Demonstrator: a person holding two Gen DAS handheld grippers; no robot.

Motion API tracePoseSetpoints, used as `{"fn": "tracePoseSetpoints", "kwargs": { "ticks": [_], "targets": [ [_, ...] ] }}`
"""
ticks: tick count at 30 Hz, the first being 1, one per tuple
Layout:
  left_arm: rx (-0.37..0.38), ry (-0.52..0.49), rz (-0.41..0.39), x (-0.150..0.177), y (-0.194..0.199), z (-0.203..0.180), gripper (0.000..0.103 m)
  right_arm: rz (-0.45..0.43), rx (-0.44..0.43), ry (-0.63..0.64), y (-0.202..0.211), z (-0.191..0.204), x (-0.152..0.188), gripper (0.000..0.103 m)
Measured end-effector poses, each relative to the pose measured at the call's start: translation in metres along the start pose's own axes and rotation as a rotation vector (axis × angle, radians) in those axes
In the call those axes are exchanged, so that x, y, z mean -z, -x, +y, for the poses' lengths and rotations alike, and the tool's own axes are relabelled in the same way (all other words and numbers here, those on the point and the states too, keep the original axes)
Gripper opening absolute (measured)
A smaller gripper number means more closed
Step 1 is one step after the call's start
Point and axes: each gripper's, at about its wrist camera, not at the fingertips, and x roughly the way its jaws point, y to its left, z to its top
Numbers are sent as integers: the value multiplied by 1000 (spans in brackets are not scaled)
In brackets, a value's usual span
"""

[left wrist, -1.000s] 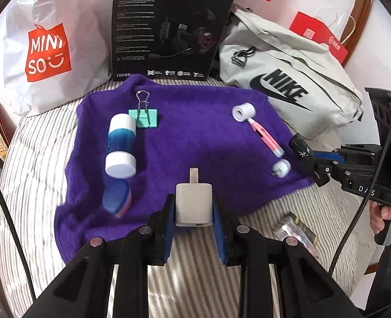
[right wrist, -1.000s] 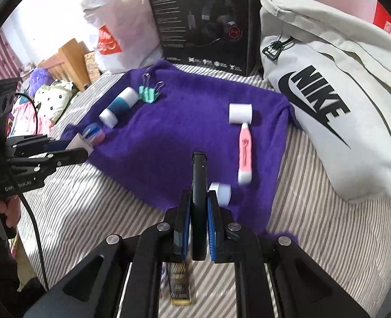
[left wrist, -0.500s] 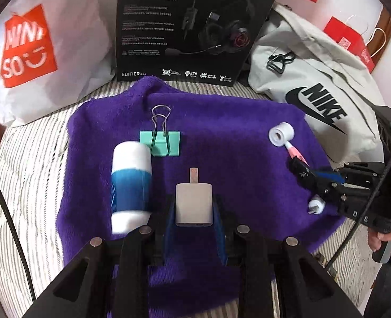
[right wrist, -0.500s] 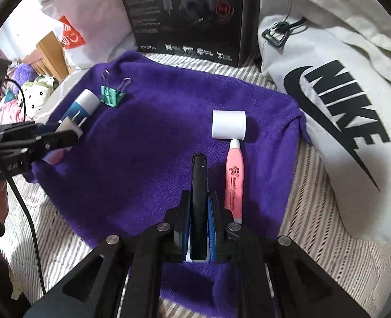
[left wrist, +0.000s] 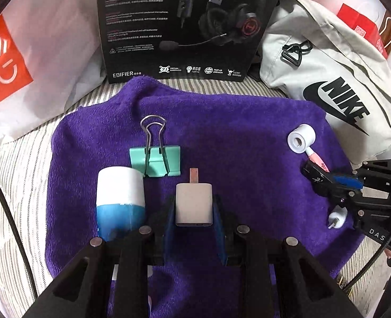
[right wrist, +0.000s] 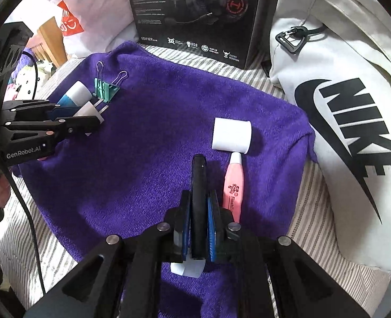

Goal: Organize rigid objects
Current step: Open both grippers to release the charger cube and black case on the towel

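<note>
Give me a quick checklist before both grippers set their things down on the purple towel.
1. Left gripper clamped on the white charger: ok.
2. Right gripper clamped on the slim black device: ok.
3. Bare purple towel ahead of the black device: ok.
4. Room ahead of the charger: not ok, the green binder clip lies close to its prong.
5. Blue and white bottle clear of the left gripper's fingers: cannot tell, it sits right beside them.
6. Pink pen clear of the right gripper: cannot tell, very close.
</note>
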Motion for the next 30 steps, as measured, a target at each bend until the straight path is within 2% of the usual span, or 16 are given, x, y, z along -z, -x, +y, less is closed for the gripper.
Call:
{"fn": "tracePoseSetpoints", "kwargs": {
  "ticks": [13,17,21,22,23,24,26,28,30],
  "targets": [
    [-22,-33,-16,0,-2,-3,27,-13,5,20,-5,2,3,12],
    [-82,-89,-22,6,-3,-13,27,-23,2,29,-4,2,5,12],
    [-90,-89,-20,8,-2,-15,30,-23,-16,8,-2,-2,7,13],
    [-85,-89,-18,8,-2,-15,31,-21,-23,3,-2,-3,8,14],
    [-73,-90,-14,9,-2,-16,37,-19,-36,-5,-1,-4,9,15],
    [-64,-90,-12,9,-2,-17,46,-15,-51,-12,0,-5,11,21],
    [-50,-84,-5,12,-1,-19,53,-11,-68,-23,2,-6,14,30],
    [-58,-91,-2,14,-1,-22,56,-4,-67,-31,4,-5,19,41],
    [-62,-89,4,16,-1,-25,56,-1,-60,-34,7,-4,25,41]
  ]
}}
